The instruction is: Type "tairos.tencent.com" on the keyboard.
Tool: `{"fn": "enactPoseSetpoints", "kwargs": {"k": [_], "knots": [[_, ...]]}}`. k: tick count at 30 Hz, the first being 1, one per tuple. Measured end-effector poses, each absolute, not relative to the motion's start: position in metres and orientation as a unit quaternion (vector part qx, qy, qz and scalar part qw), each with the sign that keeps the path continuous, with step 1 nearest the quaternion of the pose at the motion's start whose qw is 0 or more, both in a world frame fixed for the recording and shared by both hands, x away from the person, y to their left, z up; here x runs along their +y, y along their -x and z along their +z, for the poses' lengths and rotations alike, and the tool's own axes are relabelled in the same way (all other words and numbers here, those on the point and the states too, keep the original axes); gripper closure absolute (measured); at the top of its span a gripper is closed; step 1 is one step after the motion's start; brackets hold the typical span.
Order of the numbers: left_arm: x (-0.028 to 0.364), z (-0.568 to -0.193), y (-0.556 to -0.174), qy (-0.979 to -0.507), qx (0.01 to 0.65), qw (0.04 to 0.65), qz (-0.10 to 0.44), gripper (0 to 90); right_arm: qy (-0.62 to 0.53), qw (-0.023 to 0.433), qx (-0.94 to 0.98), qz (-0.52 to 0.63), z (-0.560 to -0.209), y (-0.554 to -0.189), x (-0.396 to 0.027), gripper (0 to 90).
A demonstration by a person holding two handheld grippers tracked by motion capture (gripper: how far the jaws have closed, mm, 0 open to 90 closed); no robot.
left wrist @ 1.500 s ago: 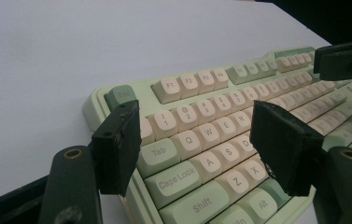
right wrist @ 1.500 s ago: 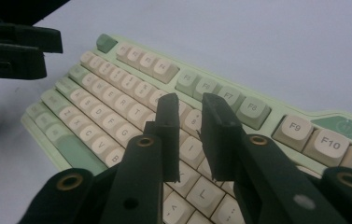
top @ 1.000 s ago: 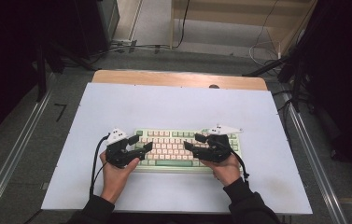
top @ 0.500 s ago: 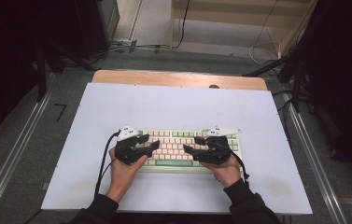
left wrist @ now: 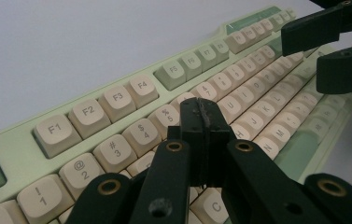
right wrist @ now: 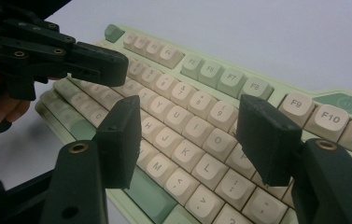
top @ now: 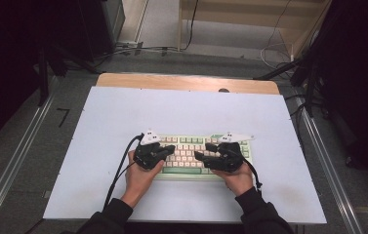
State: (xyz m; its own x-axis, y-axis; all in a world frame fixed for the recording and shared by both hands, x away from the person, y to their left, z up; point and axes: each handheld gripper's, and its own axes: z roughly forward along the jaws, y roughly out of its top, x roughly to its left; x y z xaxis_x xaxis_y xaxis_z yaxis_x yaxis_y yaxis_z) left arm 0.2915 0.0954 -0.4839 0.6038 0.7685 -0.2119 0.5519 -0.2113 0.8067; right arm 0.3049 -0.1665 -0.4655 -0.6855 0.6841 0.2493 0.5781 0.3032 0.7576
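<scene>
— Table first?
— Wide white rectangular tabletop (top: 123,117) with a bare wooden strip (top: 186,81) along its far edge. Grey floor and metal rails to either side.
— What's on it?
— One pale green keyboard with cream keycaps (top: 186,146), lying flat near the person's edge, roughly centred. Function row faces away from the person.
— Hands?
— Both forearms come in from the near edge, dark sleeves. The left hand (top: 140,178) and right hand (top: 237,178) each carry a black two-jaw gripper, both over the keyboard.
— Left gripper?
— The left gripper (left wrist: 201,116) is pinched together, nothing between the jaws. Tips hang over the number row, about the 5 and 6 keys. Whether they touch a key, I can't tell.
— Right one?
— The right gripper (right wrist: 190,135) is spread wide, empty, its jaws straddling the letter keys around J, K, L. The two grippers' tips sit near each other, apart.
</scene>
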Motion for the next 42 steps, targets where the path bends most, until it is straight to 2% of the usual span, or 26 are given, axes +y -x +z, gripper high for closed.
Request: {"fn": "enactPoseSetpoints", "kwargs": {"k": [14,21,25,27,28,29,33,35,38,42], "knots": [[0.095,-0.487,-0.296,-0.773,0.440,0.441,0.119,90.0,-0.393,0.060,0.804,0.443,-0.466,-0.305,-0.167,38.6],[0.093,-0.491,-0.299,-0.785,0.448,0.414,0.110,90.0,-0.390,0.060,0.804,0.444,-0.465,-0.305,-0.166,38.5],[0.093,-0.488,-0.298,-0.781,0.445,0.424,0.113,88.9,-0.392,0.061,0.804,0.442,-0.465,-0.305,-0.166,38.5],[0.097,-0.483,-0.296,-0.771,0.446,0.441,0.112,83.1,-0.391,0.062,0.804,0.443,-0.465,-0.305,-0.167,38.5],[0.099,-0.481,-0.295,-0.765,0.446,0.450,0.110,74.5,-0.391,0.062,0.804,0.444,-0.465,-0.305,-0.167,38.5],[0.101,-0.479,-0.294,-0.760,0.447,0.458,0.109,74.5,-0.392,0.063,0.803,0.444,-0.465,-0.305,-0.167,38.5],[0.107,-0.473,-0.290,-0.744,0.450,0.483,0.103,49.5,-0.393,0.063,0.804,0.442,-0.465,-0.305,-0.167,37.7],[0.110,-0.472,-0.288,-0.741,0.452,0.486,0.103,41.2,-0.392,0.064,0.804,0.443,-0.465,-0.305,-0.167,37.7],[0.116,-0.472,-0.285,-0.736,0.457,0.491,0.089,34.2,-0.393,0.065,0.803,0.443,-0.464,-0.304,-0.168,37.8],[0.126,-0.476,-0.281,-0.727,0.468,0.495,0.088,30.6,-0.392,0.067,0.803,0.444,-0.464,-0.304,-0.168,37.8]]}}
